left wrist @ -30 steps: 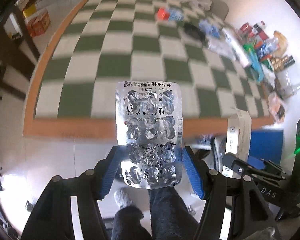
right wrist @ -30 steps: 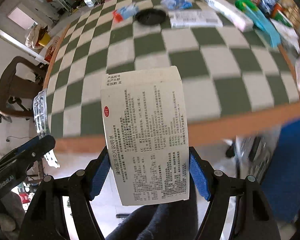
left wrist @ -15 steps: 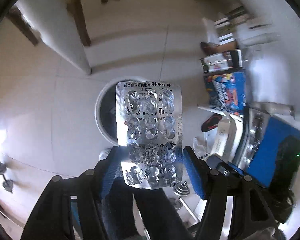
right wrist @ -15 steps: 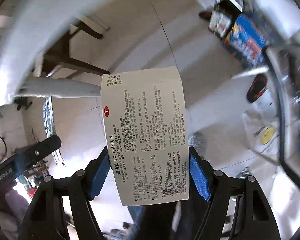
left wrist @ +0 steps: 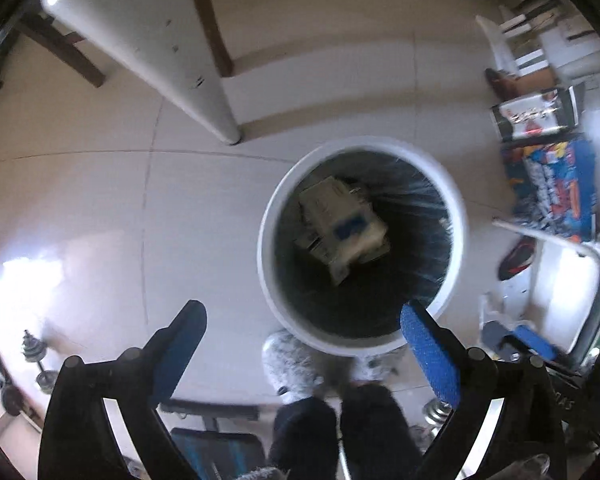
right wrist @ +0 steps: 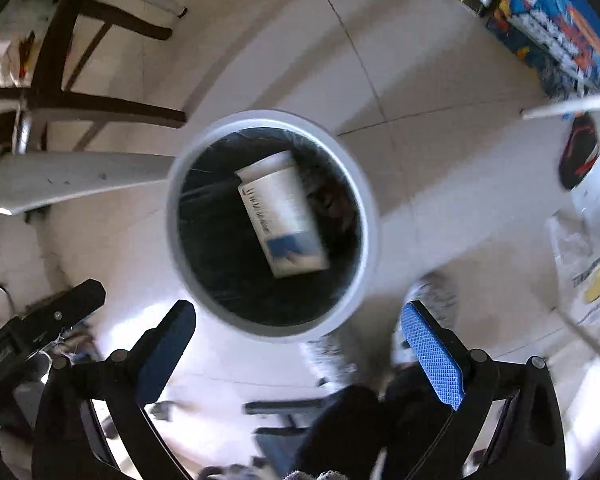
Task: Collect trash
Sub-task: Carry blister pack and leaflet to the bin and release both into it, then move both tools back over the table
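Both claws hang over the white round bin (left wrist: 364, 342) on the tiled floor (left wrist: 80, 208). The left claw (left wrist: 300, 344) is spread wide and holds nothing; the right claw (right wrist: 296, 338) is spread and bare too. A medicine box (right wrist: 282, 216) lies inside the bin against its dark liner, blurred in both views
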Available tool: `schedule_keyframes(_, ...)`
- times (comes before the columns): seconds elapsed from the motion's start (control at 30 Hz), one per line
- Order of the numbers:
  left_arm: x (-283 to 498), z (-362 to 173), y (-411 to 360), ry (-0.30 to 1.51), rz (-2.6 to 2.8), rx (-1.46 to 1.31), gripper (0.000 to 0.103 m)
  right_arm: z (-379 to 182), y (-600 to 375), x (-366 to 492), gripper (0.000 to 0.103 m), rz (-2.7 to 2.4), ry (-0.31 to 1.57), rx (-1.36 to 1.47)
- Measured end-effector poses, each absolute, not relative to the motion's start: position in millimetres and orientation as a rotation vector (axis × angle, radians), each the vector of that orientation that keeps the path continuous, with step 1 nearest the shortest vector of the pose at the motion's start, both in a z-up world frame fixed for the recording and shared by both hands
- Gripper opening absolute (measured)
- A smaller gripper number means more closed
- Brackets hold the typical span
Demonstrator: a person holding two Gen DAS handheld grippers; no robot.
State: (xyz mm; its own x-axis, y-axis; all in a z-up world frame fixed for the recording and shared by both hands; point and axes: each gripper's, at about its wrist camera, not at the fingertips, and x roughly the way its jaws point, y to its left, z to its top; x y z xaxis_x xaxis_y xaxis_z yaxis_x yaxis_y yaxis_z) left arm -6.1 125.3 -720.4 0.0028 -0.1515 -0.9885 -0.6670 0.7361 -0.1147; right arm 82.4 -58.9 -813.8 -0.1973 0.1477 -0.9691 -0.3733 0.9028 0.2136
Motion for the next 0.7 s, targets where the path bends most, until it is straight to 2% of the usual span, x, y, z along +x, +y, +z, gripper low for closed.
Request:
schedule_keyframes(0.33,-34,-666,105,1.541,0.496,-0.618,0.099,-773,-67,70,0.103,0.417,1.624,-0.358)
schedule_keyframes(0.7,-49,-556,86,1.461,0.490,-0.605,0.099,-644,-71,45,0.103,0.434,1.526,-0.381)
